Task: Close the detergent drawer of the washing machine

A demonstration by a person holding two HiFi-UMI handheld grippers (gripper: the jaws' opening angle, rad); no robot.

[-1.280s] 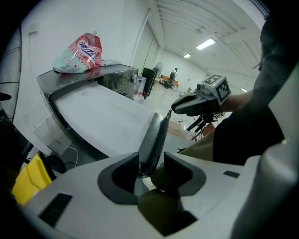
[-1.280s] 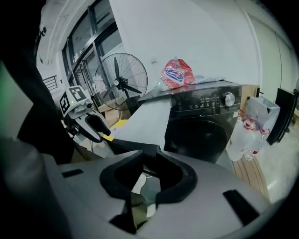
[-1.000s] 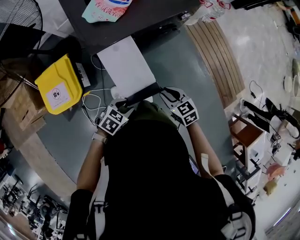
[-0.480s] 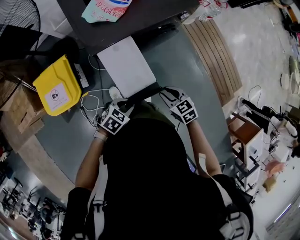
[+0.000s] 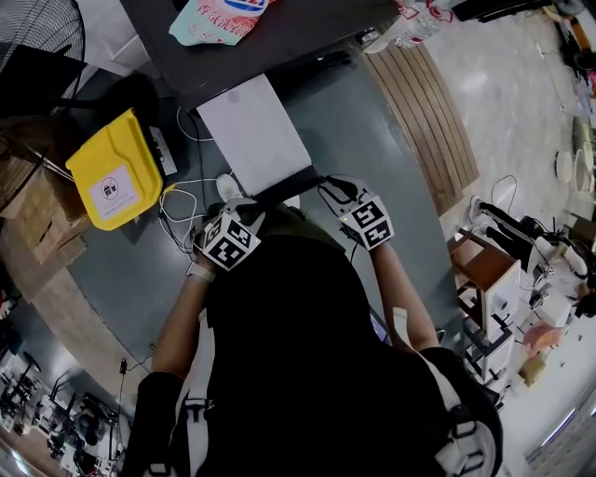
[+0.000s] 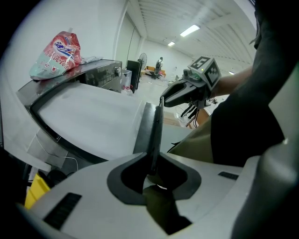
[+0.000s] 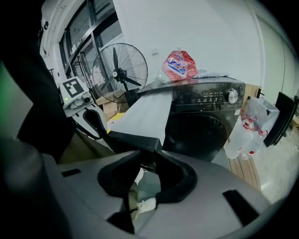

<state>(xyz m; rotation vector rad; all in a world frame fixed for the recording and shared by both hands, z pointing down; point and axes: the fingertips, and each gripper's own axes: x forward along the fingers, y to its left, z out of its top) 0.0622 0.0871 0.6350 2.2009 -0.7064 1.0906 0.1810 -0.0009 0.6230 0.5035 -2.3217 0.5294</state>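
Observation:
The white detergent drawer [image 5: 253, 130] stands pulled far out of the dark washing machine [image 5: 270, 33] toward me; its dark front panel [image 6: 154, 135] is at my end. My left gripper [image 6: 152, 170] has just been closing, and its pads now grip the thin edge of that front panel. My right gripper [image 7: 147, 163] is shut on the panel's right corner [image 7: 135, 140]. In the head view the left gripper [image 5: 244, 207] and right gripper [image 5: 333, 191] sit at the drawer's two near corners, their jaws partly hidden by my head.
A red-and-white detergent bag [image 5: 219, 14] lies on the machine's top. A yellow bin [image 5: 116, 170] and white cables [image 5: 186, 200] are on the floor to the left, a standing fan [image 7: 119, 70] behind. A wooden platform [image 5: 428, 102] lies to the right, with bagged bottles [image 7: 250, 126] beside the machine.
The left gripper's marker cube has rolled slightly. Both hands and the drawer stay where they were.

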